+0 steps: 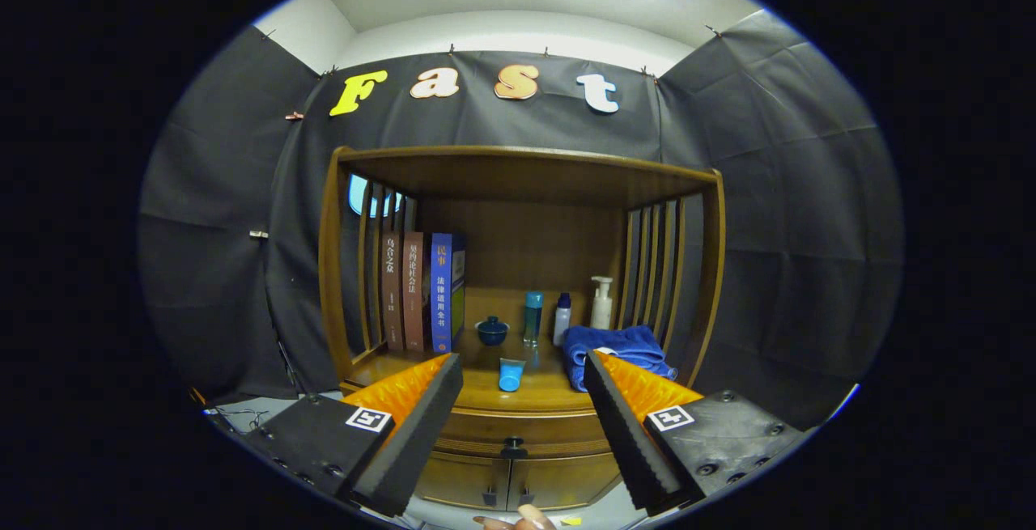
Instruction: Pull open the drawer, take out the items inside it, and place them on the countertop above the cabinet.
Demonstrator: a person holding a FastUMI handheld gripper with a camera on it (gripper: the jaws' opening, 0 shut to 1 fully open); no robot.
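Between spread tool (522, 400) fingers, round-knobbed wooden drawer (513, 430)

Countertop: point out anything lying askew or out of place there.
One thing stands out: a small blue tube lies on its side near the countertop's front edge, while the bottles behind it stand upright. The blue towel is loosely folded. The drawer looks closed; the gripper is open, its fingers apart before it.

Three books (422, 291) stand left; a folded blue towel (617, 349) lies right.
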